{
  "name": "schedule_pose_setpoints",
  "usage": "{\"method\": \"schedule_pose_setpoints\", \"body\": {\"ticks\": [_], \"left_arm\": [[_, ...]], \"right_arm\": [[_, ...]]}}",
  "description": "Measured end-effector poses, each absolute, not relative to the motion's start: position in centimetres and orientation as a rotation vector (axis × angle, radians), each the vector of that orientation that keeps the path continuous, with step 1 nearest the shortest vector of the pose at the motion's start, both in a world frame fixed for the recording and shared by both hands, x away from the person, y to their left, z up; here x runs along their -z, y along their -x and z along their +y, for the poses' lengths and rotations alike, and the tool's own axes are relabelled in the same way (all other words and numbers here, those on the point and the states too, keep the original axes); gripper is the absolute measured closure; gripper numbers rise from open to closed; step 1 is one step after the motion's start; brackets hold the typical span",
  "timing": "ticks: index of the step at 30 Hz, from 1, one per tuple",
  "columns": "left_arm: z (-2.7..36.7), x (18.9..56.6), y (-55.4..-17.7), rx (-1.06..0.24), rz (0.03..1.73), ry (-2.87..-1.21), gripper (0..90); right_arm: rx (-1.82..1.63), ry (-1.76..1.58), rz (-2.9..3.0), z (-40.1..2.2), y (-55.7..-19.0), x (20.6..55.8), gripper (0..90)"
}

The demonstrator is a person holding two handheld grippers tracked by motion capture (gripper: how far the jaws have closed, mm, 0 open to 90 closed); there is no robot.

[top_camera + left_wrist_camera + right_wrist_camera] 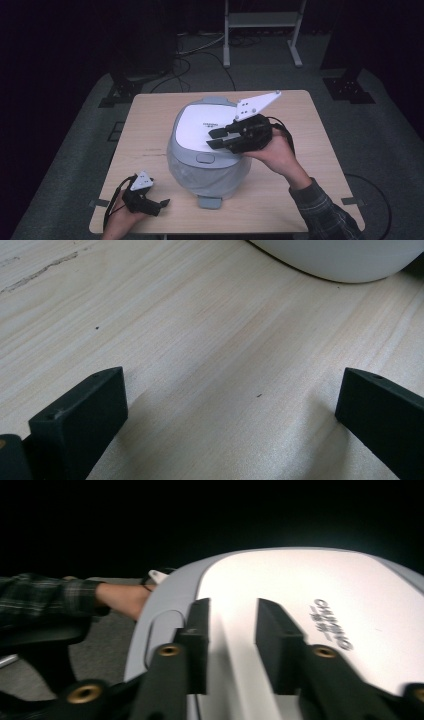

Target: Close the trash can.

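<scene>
Rice cooker [207, 150], white-lidded, mid-table: our right gripper [216, 138] lies over its lid, jaws slightly parted and empty, nearest the latch button [204, 158]; our left gripper [162, 204] rests wide open on the table [150, 110] beside its base.

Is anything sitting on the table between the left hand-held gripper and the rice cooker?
Nothing visible. The left hand-held gripper is open over bare table, and the rice cooker base lies straight ahead with plain wood between.
</scene>
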State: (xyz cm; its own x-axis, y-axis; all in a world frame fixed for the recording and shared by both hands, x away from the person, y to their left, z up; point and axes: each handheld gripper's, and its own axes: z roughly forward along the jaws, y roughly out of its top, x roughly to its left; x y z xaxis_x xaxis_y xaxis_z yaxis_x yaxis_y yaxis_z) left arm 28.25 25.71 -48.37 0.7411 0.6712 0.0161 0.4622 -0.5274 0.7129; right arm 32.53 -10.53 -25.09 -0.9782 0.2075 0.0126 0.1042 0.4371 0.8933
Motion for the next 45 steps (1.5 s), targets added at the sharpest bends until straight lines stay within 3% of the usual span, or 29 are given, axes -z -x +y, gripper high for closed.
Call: {"method": "schedule_pose_setpoints", "body": {"ticks": [7, 12, 29, 45], "left_arm": [[25.7, 48.4, -28.2, -0.377, 0.85, -2.223, 0.0], [25.7, 48.4, -28.2, -0.377, 0.85, -2.223, 0.0], [25.7, 48.4, -28.2, -0.377, 0.85, -2.223, 0.0], [25.7, 48.4, -28.3, -0.377, 0.85, -2.223, 0.0]], "right_arm": [[-1.582, -0.403, 2.463, -12.4, -32.4, 24.8, 29.5], [-1.555, -0.474, 2.42, -13.7, -32.5, 24.8, 18.8], [-1.628, -0.61, 2.324, -19.6, -31.1, 26.3, 17.7], [-1.578, -0.735, 2.309, -22.8, -30.0, 30.8, 12.8]]}}
